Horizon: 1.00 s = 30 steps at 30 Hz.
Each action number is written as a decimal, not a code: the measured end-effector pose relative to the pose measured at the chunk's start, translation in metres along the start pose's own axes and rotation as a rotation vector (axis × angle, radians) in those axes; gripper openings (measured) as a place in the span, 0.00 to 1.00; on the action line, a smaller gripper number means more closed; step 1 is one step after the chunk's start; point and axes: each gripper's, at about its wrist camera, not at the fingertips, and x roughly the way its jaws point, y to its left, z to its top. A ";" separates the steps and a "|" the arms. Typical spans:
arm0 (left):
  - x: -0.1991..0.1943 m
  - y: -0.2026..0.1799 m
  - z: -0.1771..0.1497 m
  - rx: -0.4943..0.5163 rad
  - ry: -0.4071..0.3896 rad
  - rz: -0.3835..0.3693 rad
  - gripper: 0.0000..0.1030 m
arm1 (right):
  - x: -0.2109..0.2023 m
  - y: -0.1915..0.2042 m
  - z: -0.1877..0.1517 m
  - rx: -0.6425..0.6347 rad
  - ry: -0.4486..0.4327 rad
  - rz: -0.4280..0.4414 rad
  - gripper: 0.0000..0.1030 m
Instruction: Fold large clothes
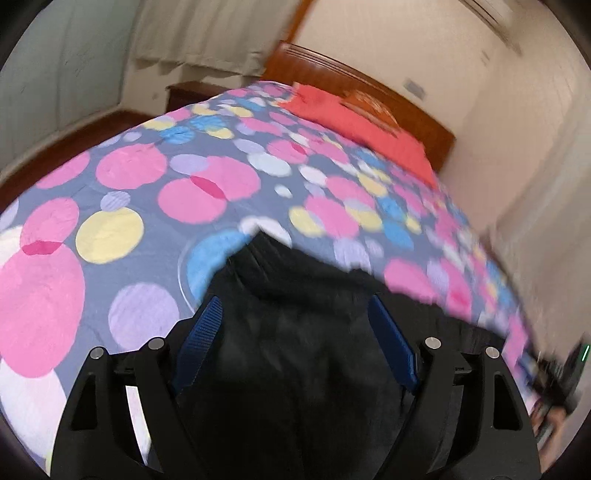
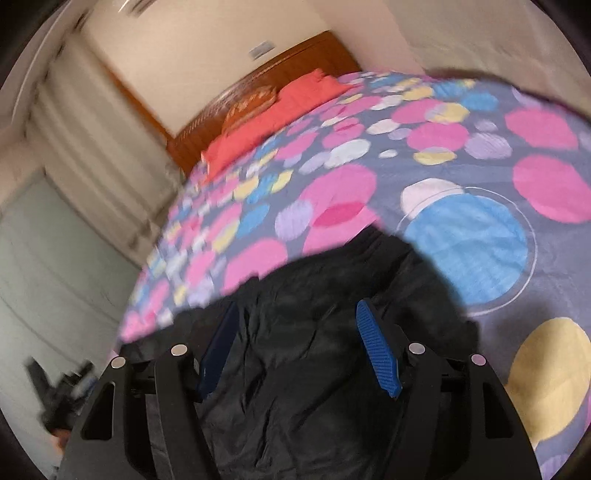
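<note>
A black garment point(image 1: 284, 269) lies crumpled on a bed cover point(image 1: 122, 177) printed with pink, blue and yellow circles. My left gripper point(image 1: 295, 301) hangs just over the garment, its blue pads point(image 1: 391, 336) spread wide; the cloth lies under and between them, and neither pad presses on it. In the right wrist view the same garment point(image 2: 314, 369) fills the space between the jaws of my right gripper point(image 2: 297, 306), which is open too, its pads point(image 2: 376, 347) apart from the fabric. Both views are blurred.
Red pillows point(image 1: 354, 118) lie against a wooden headboard point(image 1: 369, 85) at the far end of the bed. A dark nightstand point(image 1: 188, 92) and pale curtains point(image 1: 192, 33) stand beyond the bed's left side. A blurred dark device point(image 1: 561, 373) shows at the bed's near edge.
</note>
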 end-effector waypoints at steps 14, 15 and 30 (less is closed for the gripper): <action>0.095 -0.068 -0.044 0.288 0.046 0.184 0.79 | 0.106 0.096 -0.051 -0.504 0.059 -0.283 0.60; 0.100 -0.068 -0.045 0.287 0.052 0.190 0.80 | 0.114 0.093 -0.053 -0.497 0.079 -0.292 0.60; 0.112 -0.077 -0.045 0.327 0.174 0.256 0.79 | 0.113 0.084 -0.047 -0.432 0.110 -0.263 0.61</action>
